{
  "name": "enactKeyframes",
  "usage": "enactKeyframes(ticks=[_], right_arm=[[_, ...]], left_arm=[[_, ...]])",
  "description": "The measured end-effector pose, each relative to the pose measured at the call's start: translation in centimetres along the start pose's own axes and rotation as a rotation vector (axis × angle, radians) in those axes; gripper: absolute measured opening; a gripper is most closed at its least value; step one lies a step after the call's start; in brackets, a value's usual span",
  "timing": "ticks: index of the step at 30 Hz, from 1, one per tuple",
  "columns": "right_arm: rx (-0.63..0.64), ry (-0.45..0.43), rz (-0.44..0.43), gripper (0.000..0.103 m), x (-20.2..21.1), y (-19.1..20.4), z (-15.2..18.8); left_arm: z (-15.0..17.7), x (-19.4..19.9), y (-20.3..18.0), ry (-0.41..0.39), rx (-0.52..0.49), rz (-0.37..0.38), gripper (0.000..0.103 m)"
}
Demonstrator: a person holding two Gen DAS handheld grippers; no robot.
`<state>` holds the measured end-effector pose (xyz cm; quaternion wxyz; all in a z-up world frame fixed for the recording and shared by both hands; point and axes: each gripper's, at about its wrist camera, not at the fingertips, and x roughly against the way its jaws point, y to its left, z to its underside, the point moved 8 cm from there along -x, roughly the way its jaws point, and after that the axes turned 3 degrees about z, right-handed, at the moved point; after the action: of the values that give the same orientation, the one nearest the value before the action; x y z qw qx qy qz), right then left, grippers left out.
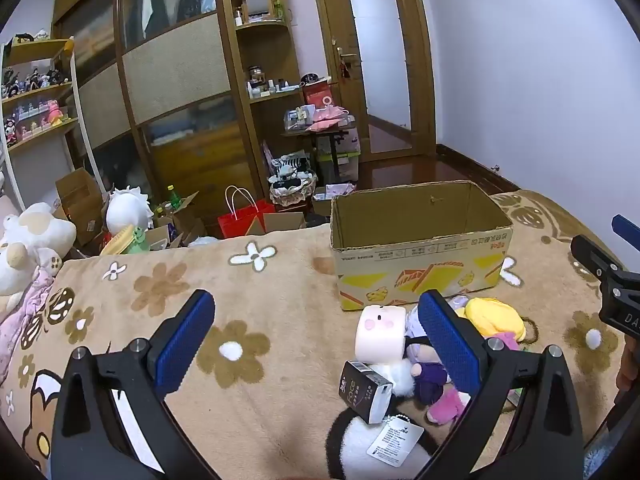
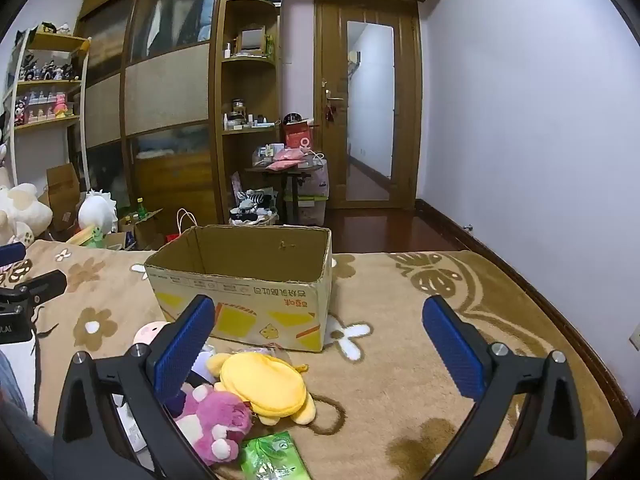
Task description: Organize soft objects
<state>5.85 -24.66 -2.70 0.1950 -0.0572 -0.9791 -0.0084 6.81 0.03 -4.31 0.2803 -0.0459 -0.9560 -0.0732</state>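
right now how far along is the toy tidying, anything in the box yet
Nothing looks done: the visible inside of the cardboard box is bare. Nothing is in hand; the left gripper and right gripper are both open. Left to do: the yellow plush, pink plush and white plush lie on the blanket.

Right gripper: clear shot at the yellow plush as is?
Probably yes. The right gripper is open and empty, and the yellow plush lies uncovered just ahead, though the pink plush crowds one side.

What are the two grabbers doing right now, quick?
Left gripper: jaws wide open, holding nothing.
Right gripper: jaws wide open, holding nothing.
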Motion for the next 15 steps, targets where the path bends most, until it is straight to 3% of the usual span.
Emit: enactKeyframes(ticks=[15], right_arm=[[0.021,0.019,-0.01,0.103,-0.21,0.36,0.31]], left_arm=[[0.2,0.24,0.08,-0.01,0.002,-0.006,0.101]])
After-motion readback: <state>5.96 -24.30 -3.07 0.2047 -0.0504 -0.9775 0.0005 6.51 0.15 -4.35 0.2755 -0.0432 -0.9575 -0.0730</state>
